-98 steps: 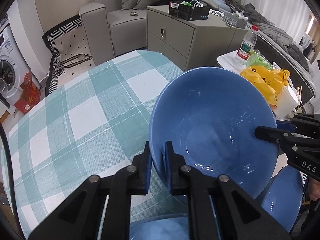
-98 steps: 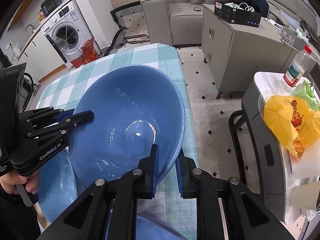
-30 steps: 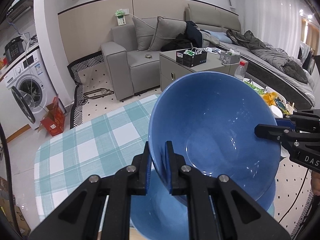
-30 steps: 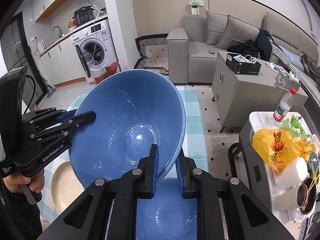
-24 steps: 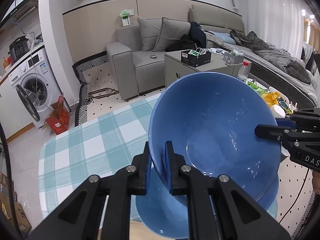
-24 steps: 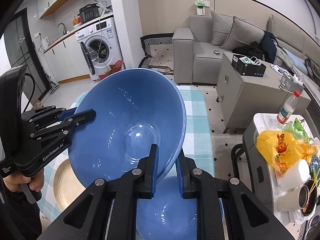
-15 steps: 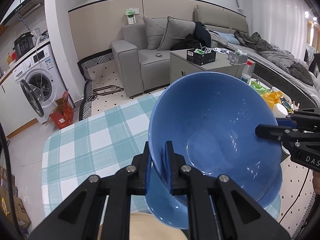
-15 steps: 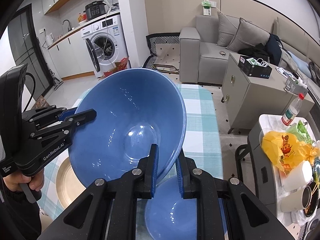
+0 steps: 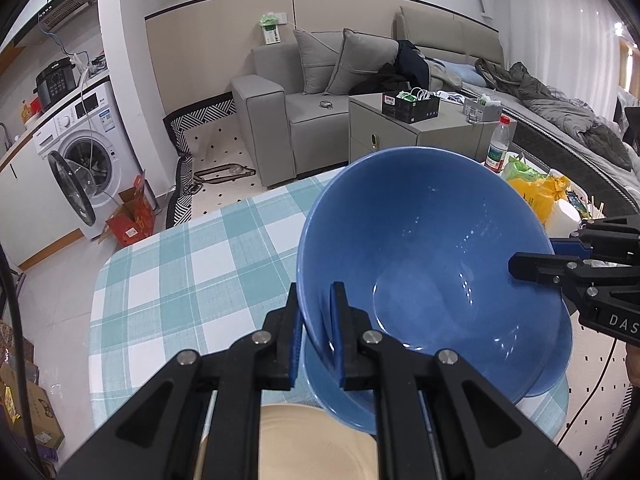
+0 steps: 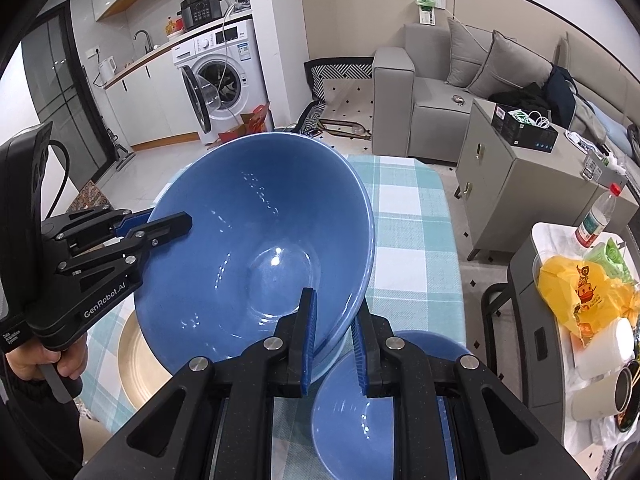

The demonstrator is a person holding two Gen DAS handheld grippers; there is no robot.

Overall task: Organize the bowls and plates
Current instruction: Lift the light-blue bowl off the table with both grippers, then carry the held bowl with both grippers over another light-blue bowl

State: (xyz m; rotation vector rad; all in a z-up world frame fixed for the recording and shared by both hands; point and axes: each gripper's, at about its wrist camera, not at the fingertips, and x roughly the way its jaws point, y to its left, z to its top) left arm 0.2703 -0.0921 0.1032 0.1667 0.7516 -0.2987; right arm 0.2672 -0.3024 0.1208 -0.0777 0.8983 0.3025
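Note:
A large blue bowl [image 9: 432,248] hangs tilted above the checked table [image 9: 180,280], carried by both grippers. My left gripper [image 9: 316,300] is shut on its near rim in the left wrist view. My right gripper [image 9: 532,260] grips the opposite rim there. In the right wrist view the bowl [image 10: 248,248] fills the middle, with my right gripper [image 10: 332,336] shut on its near rim and my left gripper [image 10: 160,226] on the far left rim. Below lie a second blue dish [image 10: 360,412] and a beige plate [image 10: 136,364]; the beige plate [image 9: 312,448] is partly hidden.
The table's far half [image 10: 408,220] shows only cloth. Right of the table stands a side table with a yellow bag [image 10: 580,292], a bottle [image 10: 596,216] and cups. A grey cabinet [image 10: 520,176], sofa and washing machine [image 10: 216,80] lie beyond. A hand [image 10: 36,360] holds the left gripper.
Since the earliest frames the bowl has been lifted well above the table. Over the last second both grippers carried it leftwards, off the lower blue dish, and the beige plate came into view.

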